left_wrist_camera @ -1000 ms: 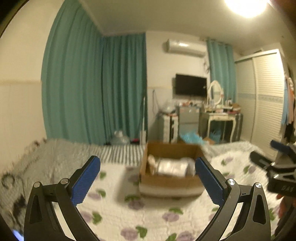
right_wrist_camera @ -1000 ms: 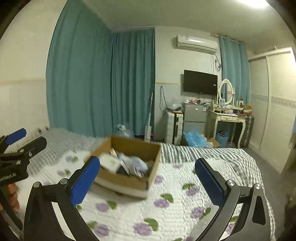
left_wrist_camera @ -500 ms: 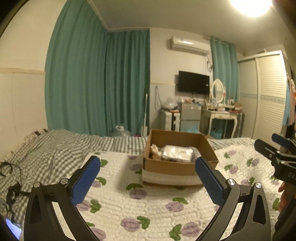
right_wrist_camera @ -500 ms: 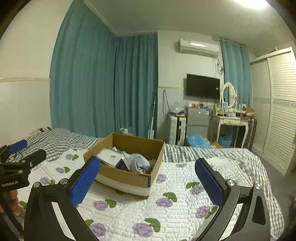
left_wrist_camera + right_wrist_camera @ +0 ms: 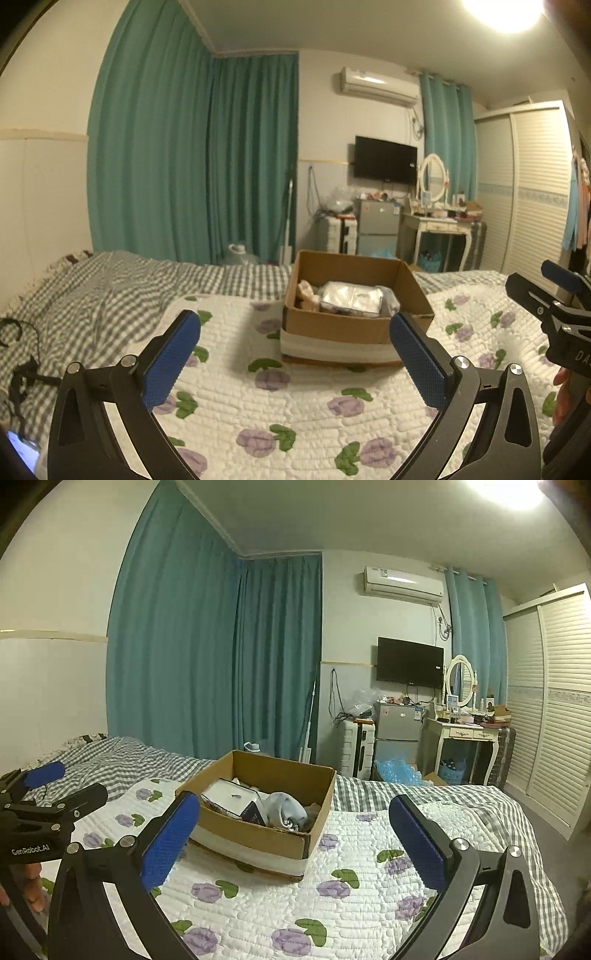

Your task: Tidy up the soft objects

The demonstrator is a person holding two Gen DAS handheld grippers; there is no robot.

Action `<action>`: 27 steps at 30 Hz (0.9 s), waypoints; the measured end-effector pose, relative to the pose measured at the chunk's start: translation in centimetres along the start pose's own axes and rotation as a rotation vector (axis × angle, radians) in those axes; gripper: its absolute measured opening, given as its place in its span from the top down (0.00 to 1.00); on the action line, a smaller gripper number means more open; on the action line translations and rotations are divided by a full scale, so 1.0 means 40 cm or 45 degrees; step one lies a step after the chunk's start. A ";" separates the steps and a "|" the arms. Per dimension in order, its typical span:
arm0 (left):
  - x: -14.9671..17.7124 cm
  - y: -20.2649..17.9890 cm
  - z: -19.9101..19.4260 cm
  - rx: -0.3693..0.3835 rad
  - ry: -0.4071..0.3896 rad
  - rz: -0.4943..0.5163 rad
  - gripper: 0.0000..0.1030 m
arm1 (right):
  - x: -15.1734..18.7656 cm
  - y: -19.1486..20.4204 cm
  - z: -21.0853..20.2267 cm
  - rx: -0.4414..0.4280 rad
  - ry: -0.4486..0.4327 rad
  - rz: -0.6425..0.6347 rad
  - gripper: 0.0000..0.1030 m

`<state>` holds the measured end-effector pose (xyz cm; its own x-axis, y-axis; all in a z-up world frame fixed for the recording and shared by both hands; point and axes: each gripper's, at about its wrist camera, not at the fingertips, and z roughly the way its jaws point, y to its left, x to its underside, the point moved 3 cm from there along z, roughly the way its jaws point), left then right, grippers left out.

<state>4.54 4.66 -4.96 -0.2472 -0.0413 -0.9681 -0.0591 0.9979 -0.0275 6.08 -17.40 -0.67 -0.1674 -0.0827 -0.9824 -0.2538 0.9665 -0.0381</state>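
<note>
The box sits on the white flowered quilt in the middle of the bed, open at the top. In it lie a shiny wrapped pack, a pale soft toy against the left wall and, seen from the right wrist view, a grey-blue bundle of cloth and a white flat packet. A grey checked sheet covers the bed beyond and left of the quilt.

The left gripper is held level above the quilt, pointed at the box, its blue pads spread wide with nothing between them. The right gripper is held the same way to the right of it, jaws likewise spread wide and empty, aimed at the box's near right corner. Each gripper shows at the edge of the other's view: the right one at the far right, the left one at the far left, with fingertips of the person's hand under it.

Against the pictures from a second ago, both cameras have tipped down and steadied: the blur is gone, the box sits lower and nearer the middle between the pads, and more of the ceiling and curtains shows above. From half a second ago the change is slight. The pads' spread is unchanged, and the box's contents lie as they did.
</note>
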 end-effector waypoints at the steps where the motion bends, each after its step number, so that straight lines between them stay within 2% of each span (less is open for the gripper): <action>1: -0.001 0.001 0.001 0.003 0.000 0.001 0.00 | 0.000 -0.001 0.000 0.001 -0.001 0.004 0.00; 27: -0.002 0.002 -0.001 0.007 0.006 0.005 0.00 | 0.018 0.001 0.017 0.014 0.033 -0.001 0.00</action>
<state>4.52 4.73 -4.86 -0.2519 -0.0378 -0.9670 -0.0532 0.9983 -0.0252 6.58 -17.25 -1.52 -0.1916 -0.0897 -0.9774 -0.2438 0.9690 -0.0411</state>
